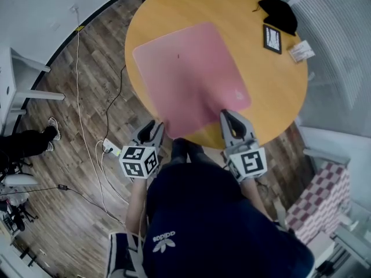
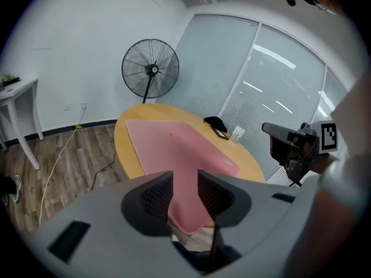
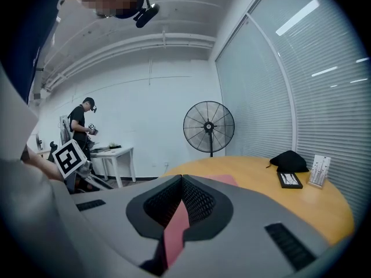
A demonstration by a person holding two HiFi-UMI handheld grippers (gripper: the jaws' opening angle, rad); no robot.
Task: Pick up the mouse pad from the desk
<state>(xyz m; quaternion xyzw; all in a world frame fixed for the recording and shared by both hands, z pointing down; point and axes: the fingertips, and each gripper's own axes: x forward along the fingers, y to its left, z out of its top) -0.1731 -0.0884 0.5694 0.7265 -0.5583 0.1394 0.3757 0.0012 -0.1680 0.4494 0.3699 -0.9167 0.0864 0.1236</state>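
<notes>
**Closing in on the pad.** The left gripper (image 1: 155, 126) hangs off the near rim of the round desk (image 1: 272, 80). Its jaws stand clearly apart and nothing is pinched between them. The pink mouse pad (image 1: 188, 74) lies flat just ahead of and slightly below its tips. In the left gripper view the pad's rounded near corner shows through the gap and appears to jut past the desk's rim.

Across the person's body, the right gripper (image 1: 232, 117) points at the pad's near right edge. Its jaws are drawn together at the tips and hold nothing, and only a sliver of pink shows through the slit beneath them. Far beyond that claw and to its right sit a black pouch (image 1: 278, 13) and a small framed card (image 1: 272, 38), well clear of the pad.

The step in hand looks like the final approach. The overhanging corner is probably the best purchase. The left claw should roll until one jaw passes above the pad and the other below it, then slide well in before closing. A thin sheet this broad will likely sag, so the right claw should open and take the opposite edge before any lift.
</notes>
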